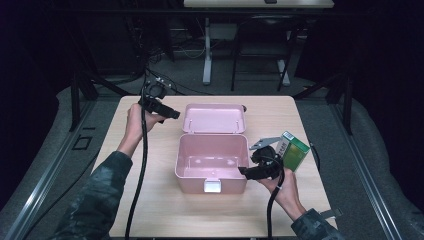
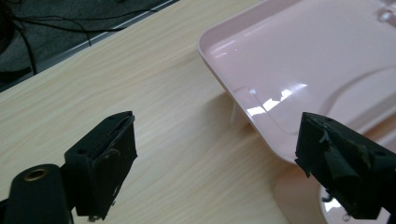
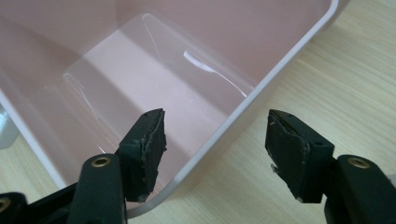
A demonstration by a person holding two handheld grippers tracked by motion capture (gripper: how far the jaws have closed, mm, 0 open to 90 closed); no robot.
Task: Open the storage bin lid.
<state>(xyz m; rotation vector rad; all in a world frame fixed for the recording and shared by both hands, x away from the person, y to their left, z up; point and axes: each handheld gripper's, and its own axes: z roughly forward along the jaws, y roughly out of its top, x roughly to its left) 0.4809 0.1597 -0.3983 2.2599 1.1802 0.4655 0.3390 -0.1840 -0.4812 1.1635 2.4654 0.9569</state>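
A pink plastic box [image 1: 212, 162] stands open at the table's middle, its lid [image 1: 214, 118] laid back flat behind it; the box is empty. My left gripper [image 1: 172, 114] hovers just left of the lid, jaws open with nothing between them. In the left gripper view the left gripper [image 2: 215, 154] faces the lid's corner [image 2: 299, 60] over bare wood. My right gripper [image 1: 243, 171] is at the box's right wall near the front. In the right gripper view the right gripper [image 3: 215, 144] stands open astride that wall's rim [image 3: 243, 100], with its pads [image 3: 149, 140] apart from it.
A green and white carton [image 1: 294, 150] stands on the table just right of my right hand. A white latch [image 1: 212, 186] sits on the box's front wall. The wooden table [image 1: 150, 200] has free room at the front and left. Cables trail from both grippers.
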